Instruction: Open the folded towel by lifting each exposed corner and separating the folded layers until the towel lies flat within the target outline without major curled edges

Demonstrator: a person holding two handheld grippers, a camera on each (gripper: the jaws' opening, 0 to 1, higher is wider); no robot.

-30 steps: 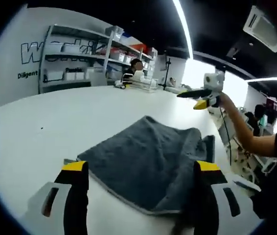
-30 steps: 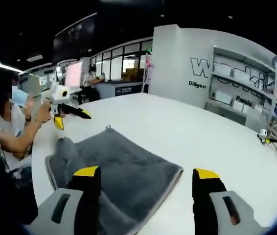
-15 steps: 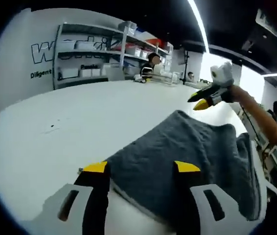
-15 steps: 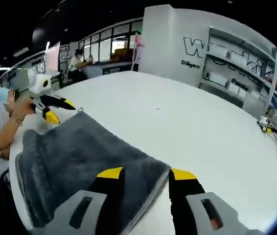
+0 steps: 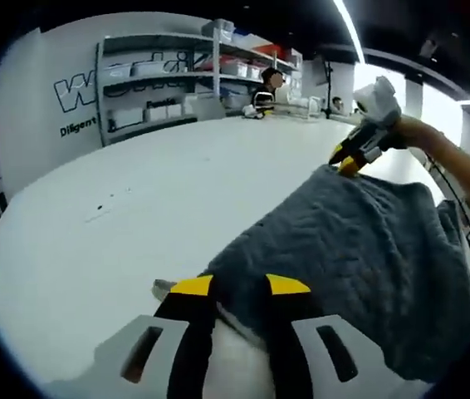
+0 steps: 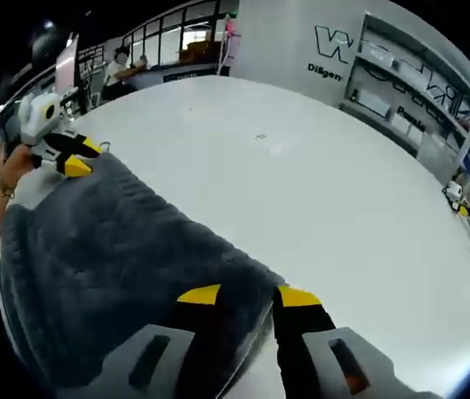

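A dark grey towel (image 5: 359, 241) lies folded on the white table (image 5: 94, 224). In the left gripper view my left gripper (image 5: 239, 291) has its yellow-tipped jaws drawn close on the towel's near corner, the pale hem showing between them. At the towel's far corner sits the right gripper (image 5: 358, 154), held by a hand. In the right gripper view my right gripper (image 6: 247, 298) is closed on the towel (image 6: 110, 258) at its own near corner. The left gripper (image 6: 62, 154) sits low at the opposite corner there.
Shelving with white bins (image 5: 160, 83) stands against the lettered wall behind the table, and a person (image 5: 270, 81) sits at its far side. The table (image 6: 343, 191) stretches wide and bare to the right of the towel. More shelves (image 6: 422, 91) line the right.
Both grippers dropped toward the table and moved onto opposite towel corners. Their jaws narrowed from wide open to closed on the cloth edges.
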